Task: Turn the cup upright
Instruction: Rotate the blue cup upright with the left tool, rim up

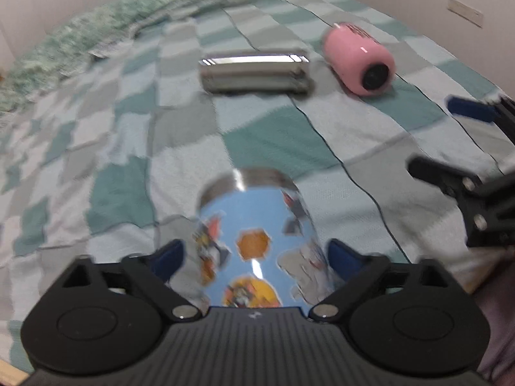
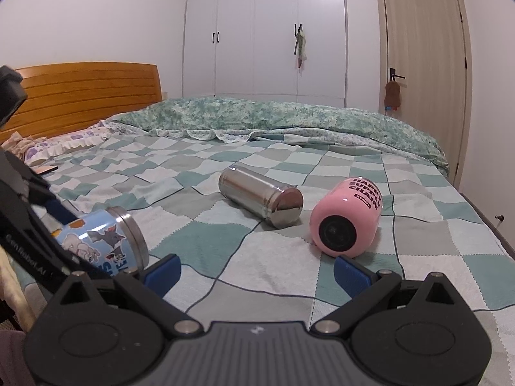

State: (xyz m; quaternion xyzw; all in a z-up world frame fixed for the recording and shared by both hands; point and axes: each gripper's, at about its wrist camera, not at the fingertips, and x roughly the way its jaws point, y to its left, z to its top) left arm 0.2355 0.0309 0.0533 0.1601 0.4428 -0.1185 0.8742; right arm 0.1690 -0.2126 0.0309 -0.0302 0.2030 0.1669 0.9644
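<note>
The left gripper (image 1: 254, 257) has its jaws set around the blue cartoon cup (image 1: 254, 244). The blue finger pads (image 1: 169, 259) stand at either side of the cup body; the left wrist view is motion-blurred, so whether the pads press on the cup or merely flank it cannot be told. In the right wrist view, the same cup (image 2: 106, 241) lies tilted on its side, steel rim pointing toward the steel flask (image 2: 262, 200), with the left gripper's black frame (image 2: 32, 225) over its base end.

The right gripper (image 2: 256, 275) is spread wide and holds nothing. Its blue fingertips (image 2: 351, 273) hover above the checked bedspread (image 2: 273, 283), with the right tip just in front of the pink cup (image 2: 346, 220).

The steel flask lies on its side on the bedspread. The pink cup lies on its side just to the right of the flask, dark opening facing the right wrist camera. The blue cartoon cup is to the left of the flask and nearer the cameras.

Readable markings: the pink cup carries dark red lettering, "HAPPY SUPPLY CHAIN", with a small boxed word below that is too small to read. The left gripper frame bears white text, apparently "GenRobot.AI". The blue cup shows cartoon cat figures; its lettering is partly hidden.
</note>
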